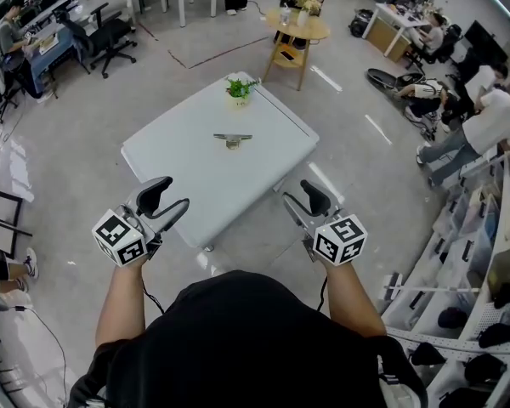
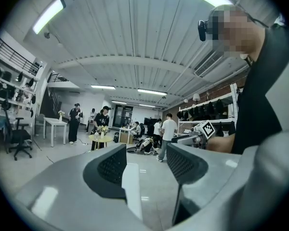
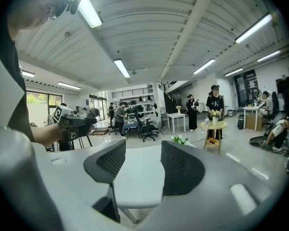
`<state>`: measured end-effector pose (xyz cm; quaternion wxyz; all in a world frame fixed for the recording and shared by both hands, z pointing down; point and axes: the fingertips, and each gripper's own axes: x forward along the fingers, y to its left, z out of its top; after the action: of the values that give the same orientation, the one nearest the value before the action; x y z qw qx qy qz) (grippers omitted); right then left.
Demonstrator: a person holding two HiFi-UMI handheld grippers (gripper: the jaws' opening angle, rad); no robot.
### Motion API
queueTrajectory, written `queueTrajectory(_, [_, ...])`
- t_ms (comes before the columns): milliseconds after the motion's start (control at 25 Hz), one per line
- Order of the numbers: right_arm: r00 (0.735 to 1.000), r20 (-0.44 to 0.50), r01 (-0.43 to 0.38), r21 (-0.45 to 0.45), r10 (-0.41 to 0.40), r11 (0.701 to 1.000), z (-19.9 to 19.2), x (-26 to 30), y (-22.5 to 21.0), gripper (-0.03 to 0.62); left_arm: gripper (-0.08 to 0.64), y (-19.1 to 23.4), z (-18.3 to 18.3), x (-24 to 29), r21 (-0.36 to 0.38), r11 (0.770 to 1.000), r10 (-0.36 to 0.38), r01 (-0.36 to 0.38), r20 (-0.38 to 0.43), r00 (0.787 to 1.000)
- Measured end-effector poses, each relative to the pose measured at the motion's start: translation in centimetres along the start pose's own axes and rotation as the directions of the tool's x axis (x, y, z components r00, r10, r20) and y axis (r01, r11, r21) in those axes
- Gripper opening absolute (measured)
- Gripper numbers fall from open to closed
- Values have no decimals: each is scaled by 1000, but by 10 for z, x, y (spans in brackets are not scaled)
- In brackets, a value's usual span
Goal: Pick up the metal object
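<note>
A small metal object [image 1: 232,139] lies flat near the middle of the white table [image 1: 178,164]. My left gripper [image 1: 168,199] hovers off the table's near left corner, jaws open and empty. My right gripper [image 1: 304,201] hovers off the near right corner, also open and empty. In the left gripper view the left gripper [image 2: 143,163] points across the room, with the right gripper [image 2: 198,134] at its right. In the right gripper view the right gripper [image 3: 142,165] faces the table [image 3: 139,182]; the metal object is hidden behind its jaws.
A small potted plant [image 1: 239,89] stands at the table's far edge, seen also as the plant [image 3: 179,139]. Beyond it is a round wooden side table [image 1: 297,29]. Office chairs [image 1: 107,34], desks and several people fill the room's edges; shelving [image 1: 484,262] lines the right.
</note>
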<state>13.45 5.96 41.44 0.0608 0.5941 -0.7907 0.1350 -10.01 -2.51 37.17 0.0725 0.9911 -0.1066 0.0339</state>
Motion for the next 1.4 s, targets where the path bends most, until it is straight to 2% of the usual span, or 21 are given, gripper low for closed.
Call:
queueTrajectory(480, [1000, -7, 23, -36, -23, 999, 14, 30, 10, 225, 258, 34, 8, -15, 9, 1000, -11, 11, 22, 1000])
queueTrajectory(1400, [999, -11, 52, -26, -52, 998, 4, 48, 16, 227, 258, 50, 5, -35, 6, 1000, -9, 9, 18, 1000])
